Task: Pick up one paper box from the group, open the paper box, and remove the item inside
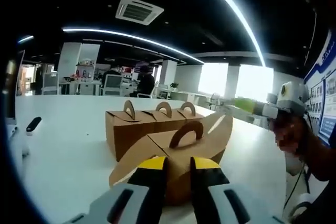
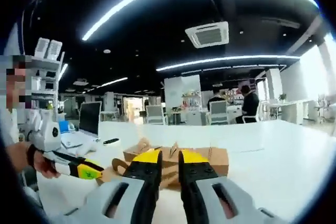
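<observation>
White table [image 1: 63, 150]: brown paper boxes [image 1: 149, 124] grouped; black remote-like item [image 1: 33, 124] apart.

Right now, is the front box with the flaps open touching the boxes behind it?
Cannot tell. In the left gripper view the open box overlaps the row of boxes behind it, so any gap is hidden. The right gripper view is blocked by the right gripper.

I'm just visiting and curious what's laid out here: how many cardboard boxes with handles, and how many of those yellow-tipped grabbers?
Closed paper boxes in the row behind: 3
Paper box in front with its flaps spread open: 1
Grippers, left gripper and right gripper: 2
Total: 6
</observation>
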`<action>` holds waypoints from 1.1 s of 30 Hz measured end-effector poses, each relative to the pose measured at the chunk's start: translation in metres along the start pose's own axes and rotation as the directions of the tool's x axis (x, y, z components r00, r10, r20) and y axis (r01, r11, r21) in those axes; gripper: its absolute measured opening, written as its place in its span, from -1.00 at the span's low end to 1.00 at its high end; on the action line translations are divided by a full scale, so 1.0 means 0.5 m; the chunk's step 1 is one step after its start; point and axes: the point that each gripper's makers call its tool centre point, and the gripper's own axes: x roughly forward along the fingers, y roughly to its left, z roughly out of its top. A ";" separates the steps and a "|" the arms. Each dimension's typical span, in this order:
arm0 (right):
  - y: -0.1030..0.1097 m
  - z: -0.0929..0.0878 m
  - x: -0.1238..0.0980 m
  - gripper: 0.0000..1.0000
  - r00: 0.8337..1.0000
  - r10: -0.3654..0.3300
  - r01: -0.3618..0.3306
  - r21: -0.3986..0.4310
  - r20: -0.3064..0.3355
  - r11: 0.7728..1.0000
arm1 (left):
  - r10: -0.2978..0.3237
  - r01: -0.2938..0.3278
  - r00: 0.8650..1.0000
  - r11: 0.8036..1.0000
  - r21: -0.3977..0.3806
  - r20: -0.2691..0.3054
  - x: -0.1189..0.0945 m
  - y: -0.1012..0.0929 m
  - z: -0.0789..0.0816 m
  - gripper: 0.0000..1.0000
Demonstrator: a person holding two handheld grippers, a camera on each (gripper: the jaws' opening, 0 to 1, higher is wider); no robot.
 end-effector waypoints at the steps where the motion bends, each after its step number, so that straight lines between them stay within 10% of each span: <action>1: 0.013 0.002 0.010 -0.73 1.000 0.027 -0.027 -0.037 0.001 0.999 | 0.000 0.000 1.000 1.000 0.000 0.000 0.000 0.001 0.000 -0.60; 20: 0.010 -0.162 0.085 -0.78 0.981 0.057 -0.069 -0.059 -0.188 0.996 | 0.000 0.001 1.000 1.000 -0.005 0.004 -0.001 -0.009 0.000 -0.60; 33: 0.041 -0.203 0.083 -0.94 0.965 0.087 -0.092 -0.008 -0.249 0.996 | -0.005 0.005 1.000 1.000 -0.003 -0.006 0.000 -0.020 0.001 -0.60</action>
